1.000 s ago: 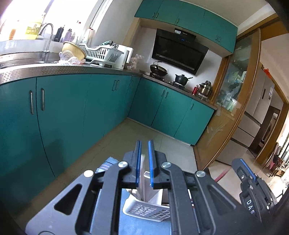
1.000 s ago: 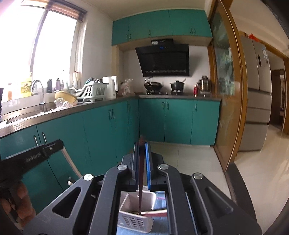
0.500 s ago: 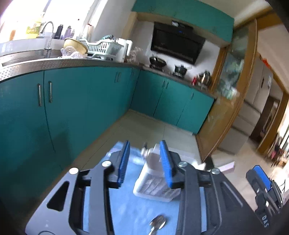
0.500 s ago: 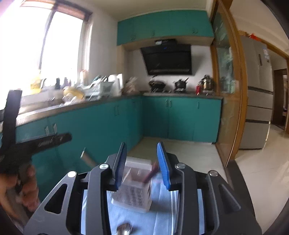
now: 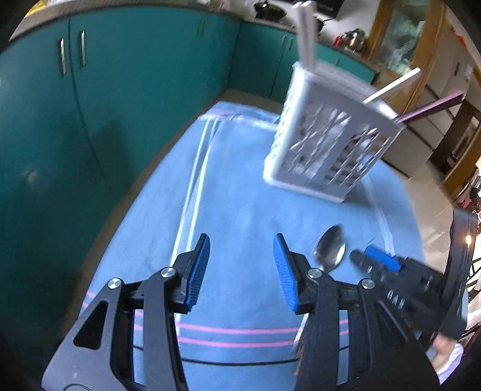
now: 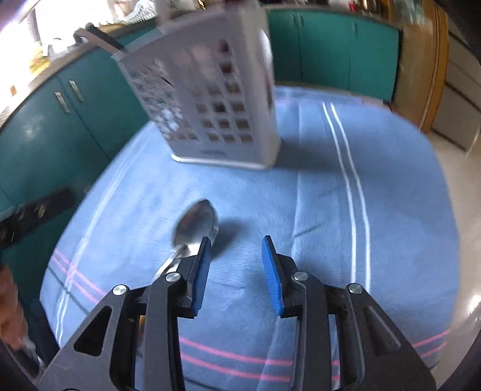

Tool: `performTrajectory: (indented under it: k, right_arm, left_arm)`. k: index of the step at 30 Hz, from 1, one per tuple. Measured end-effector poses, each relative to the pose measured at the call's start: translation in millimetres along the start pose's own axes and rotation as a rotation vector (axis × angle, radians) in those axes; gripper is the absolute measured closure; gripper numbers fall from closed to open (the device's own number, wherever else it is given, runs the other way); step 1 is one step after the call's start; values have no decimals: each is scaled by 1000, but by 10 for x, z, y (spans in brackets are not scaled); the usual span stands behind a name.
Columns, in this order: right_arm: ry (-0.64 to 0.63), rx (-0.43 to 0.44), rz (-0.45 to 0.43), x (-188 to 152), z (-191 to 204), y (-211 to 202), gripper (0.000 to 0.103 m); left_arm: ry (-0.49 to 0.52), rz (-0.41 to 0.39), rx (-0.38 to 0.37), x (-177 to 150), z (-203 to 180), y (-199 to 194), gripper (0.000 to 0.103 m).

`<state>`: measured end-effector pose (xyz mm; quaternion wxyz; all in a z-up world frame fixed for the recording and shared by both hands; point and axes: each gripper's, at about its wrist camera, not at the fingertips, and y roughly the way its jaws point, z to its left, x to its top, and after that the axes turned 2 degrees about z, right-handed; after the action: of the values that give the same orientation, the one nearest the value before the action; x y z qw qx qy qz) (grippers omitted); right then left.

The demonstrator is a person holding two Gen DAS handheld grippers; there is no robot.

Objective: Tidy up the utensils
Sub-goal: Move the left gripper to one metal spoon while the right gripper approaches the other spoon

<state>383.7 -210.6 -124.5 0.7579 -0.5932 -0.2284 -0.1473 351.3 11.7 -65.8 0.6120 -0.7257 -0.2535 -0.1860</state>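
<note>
home kitchen: teal base cabinets [image 5: 126, 69], stove pots on counter [image 5: 266, 7], fridge [image 6: 460, 90], tiled floor

Both wrist views look down close, sharing caddy [image 5: 327, 144] [image 6: 210, 99]

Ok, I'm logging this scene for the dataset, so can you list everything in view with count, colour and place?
utensil caddy: one, white perforated plastic, standing at the far side of the cloth
chopstick-like sticks: at least three, pale and one dark purple, poking out of the caddy top
spoon: one, silver metal, lying on the cloth in front of the caddy, just left of the right tool's left finger
cloth: one, blue with white and pink stripes, covering the table
cabinets: teal doors with metal handles, behind the table
left tool: open, empty, above the cloth
right tool: open, empty, beside the spoon
</note>
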Motion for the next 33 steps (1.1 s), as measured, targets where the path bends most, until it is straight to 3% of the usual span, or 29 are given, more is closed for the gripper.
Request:
performTrajectory:
  k: [12, 16, 24, 33]
  right_arm:
    - [-53, -27, 19, -14, 349, 93, 68]
    - [-100, -73, 12, -17, 513, 173, 68]
    - [-184, 13, 22, -12, 900, 249, 67]
    - [-209, -53, 50, -112, 917, 251, 66]
  left_arm:
    - [13, 56, -18, -167, 56, 130, 53]
    - [29, 52, -29, -177, 27, 100, 52]
    - [0, 51, -22, -204, 161, 40, 49]
    - [-19, 63, -18, -208, 207, 84, 48]
